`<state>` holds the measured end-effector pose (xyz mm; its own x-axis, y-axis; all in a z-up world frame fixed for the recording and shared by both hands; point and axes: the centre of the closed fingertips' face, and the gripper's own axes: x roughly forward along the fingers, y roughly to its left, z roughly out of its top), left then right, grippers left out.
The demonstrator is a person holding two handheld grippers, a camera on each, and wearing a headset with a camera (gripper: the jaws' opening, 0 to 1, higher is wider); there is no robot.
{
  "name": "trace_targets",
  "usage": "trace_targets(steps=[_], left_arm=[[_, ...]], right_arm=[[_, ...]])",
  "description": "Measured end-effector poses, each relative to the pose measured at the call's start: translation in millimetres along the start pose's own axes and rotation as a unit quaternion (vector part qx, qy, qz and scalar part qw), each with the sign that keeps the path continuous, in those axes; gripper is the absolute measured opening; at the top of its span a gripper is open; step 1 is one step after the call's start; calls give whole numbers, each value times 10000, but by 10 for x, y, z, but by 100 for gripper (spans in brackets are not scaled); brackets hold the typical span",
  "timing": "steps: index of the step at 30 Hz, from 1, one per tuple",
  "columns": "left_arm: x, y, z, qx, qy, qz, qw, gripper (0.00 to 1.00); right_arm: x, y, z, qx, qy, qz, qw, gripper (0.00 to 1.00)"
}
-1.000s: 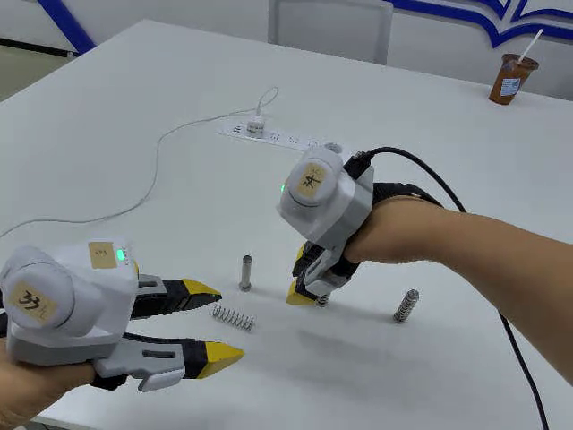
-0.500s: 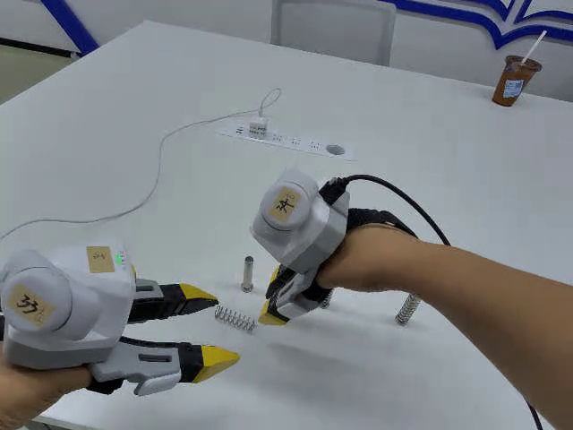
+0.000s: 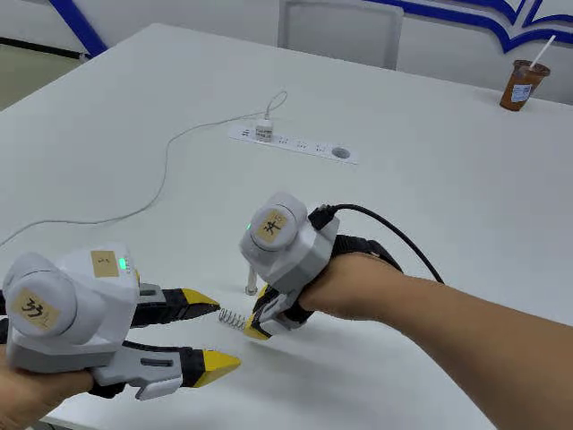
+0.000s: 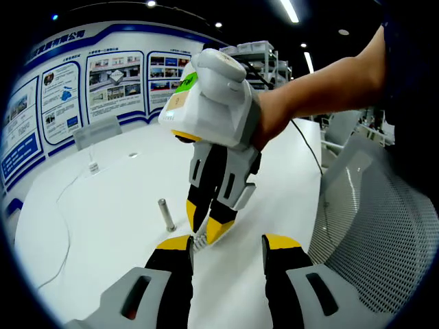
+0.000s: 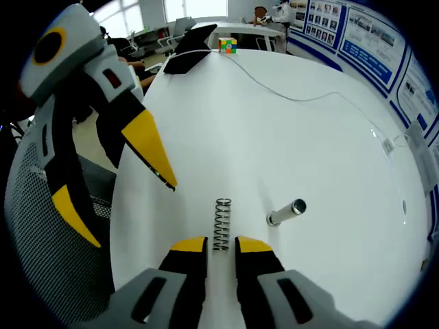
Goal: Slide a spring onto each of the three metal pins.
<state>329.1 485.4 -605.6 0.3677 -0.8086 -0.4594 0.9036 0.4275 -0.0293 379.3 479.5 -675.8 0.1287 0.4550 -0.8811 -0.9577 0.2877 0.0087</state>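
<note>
Spring (image 5: 221,223) end inside barely parted right tool (image 5: 221,243); left tool (image 3: 227,331) wide apart, tan sticker (image 3: 34,310) "33" on it.

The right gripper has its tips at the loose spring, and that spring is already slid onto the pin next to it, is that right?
Not quite. The right gripper does have its tips at the spring, but the spring is not on the pin. It lies flat on the table beside the pin, which is bare. The right gripper view shows this.
</note>
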Motion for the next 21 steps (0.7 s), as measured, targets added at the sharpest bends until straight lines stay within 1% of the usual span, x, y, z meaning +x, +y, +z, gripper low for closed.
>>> trace_targets(steps=[8,12,15,17,21], left_arm=[[-18,11,-32,-13,21,21,10000,41],[-18,19,-43,-16,27,28,10000,41],[-23,31,-49,-26,25,43,10000,41],[-25,36,-54,-27,31,49,10000,41],[-23,40,-63,-20,46,56,10000,41]], right_arm=[[57,-33,-43,98,80,-59,9999,16],[84,-30,-62,78,141,-64,9998,15],[79,-26,-54,66,137,-47,9999,14],[79,-18,-57,56,146,-33,9999,12],[76,-19,-62,54,153,-46,9999,12]])
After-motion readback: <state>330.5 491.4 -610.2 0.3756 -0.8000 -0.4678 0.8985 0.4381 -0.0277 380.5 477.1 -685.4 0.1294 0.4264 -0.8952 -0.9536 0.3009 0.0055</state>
